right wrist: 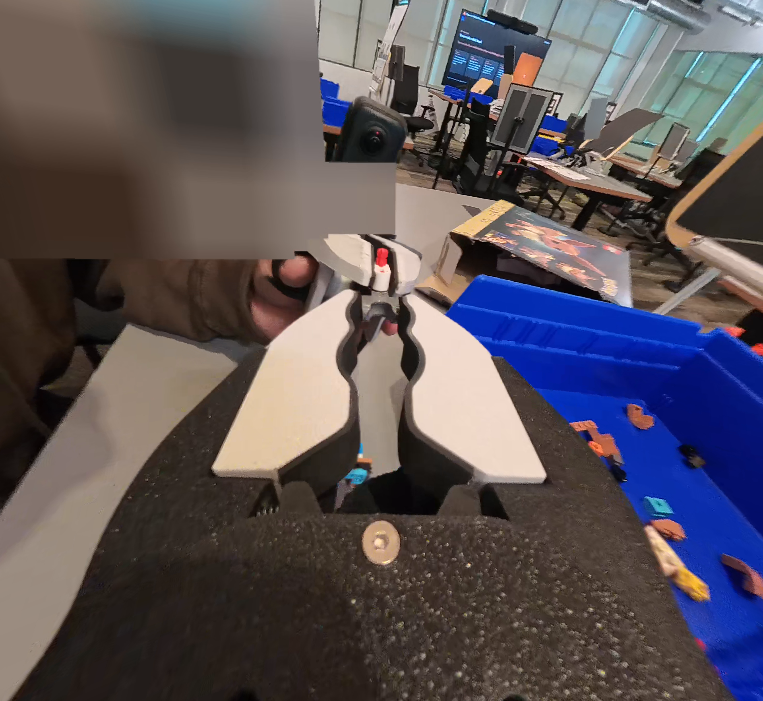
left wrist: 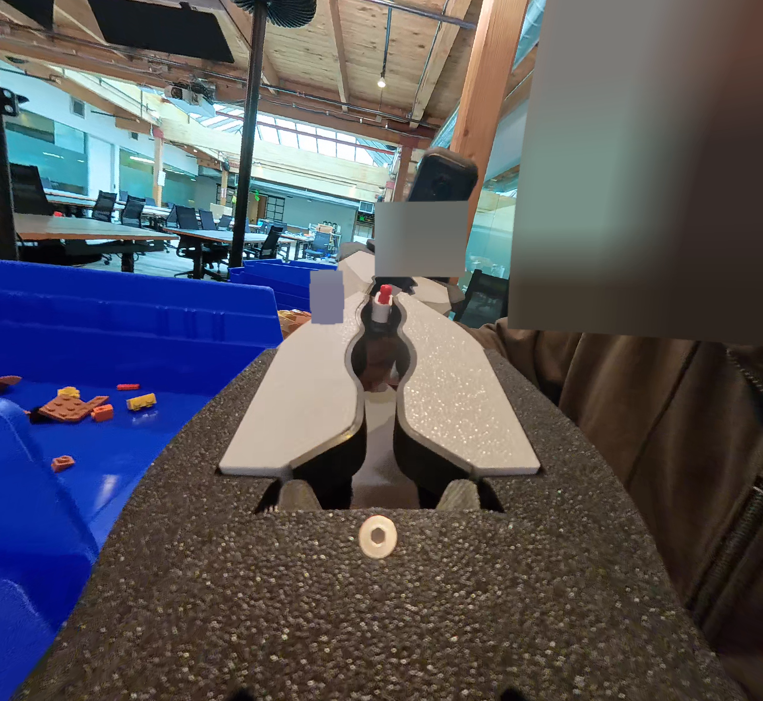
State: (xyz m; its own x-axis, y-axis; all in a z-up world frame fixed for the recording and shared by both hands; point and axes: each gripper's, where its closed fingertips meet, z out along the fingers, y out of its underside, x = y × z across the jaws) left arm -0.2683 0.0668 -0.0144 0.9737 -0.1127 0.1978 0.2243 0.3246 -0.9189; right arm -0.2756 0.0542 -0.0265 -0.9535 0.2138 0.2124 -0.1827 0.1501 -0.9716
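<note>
My left gripper (left wrist: 382, 309) is shut on a small white piece with a red pin (left wrist: 383, 300) sticking out of its tip. In the right wrist view the same white and red piece (right wrist: 382, 264) sits between the left gripper's fingers (right wrist: 351, 258), straight ahead. My right gripper (right wrist: 380, 303) faces it tip to tip, its jaws closed on a small grey piece (right wrist: 376, 311) just below the white one. The two pieces touch or nearly touch; I cannot tell which. The right gripper's fingers (left wrist: 429, 295) show beyond the left's tips, partly hidden by a mosaic patch.
A blue bin (left wrist: 136, 309) of loose orange, brown and yellow bricks (left wrist: 72, 408) lies left of the left gripper, and right of the right gripper (right wrist: 578, 334). A printed cardboard box (right wrist: 536, 243) lies behind it. A hand (right wrist: 285, 280) in a brown sleeve holds the left gripper over a grey table (right wrist: 136, 384). Left and right tips are no more than a few centimetres apart.
</note>
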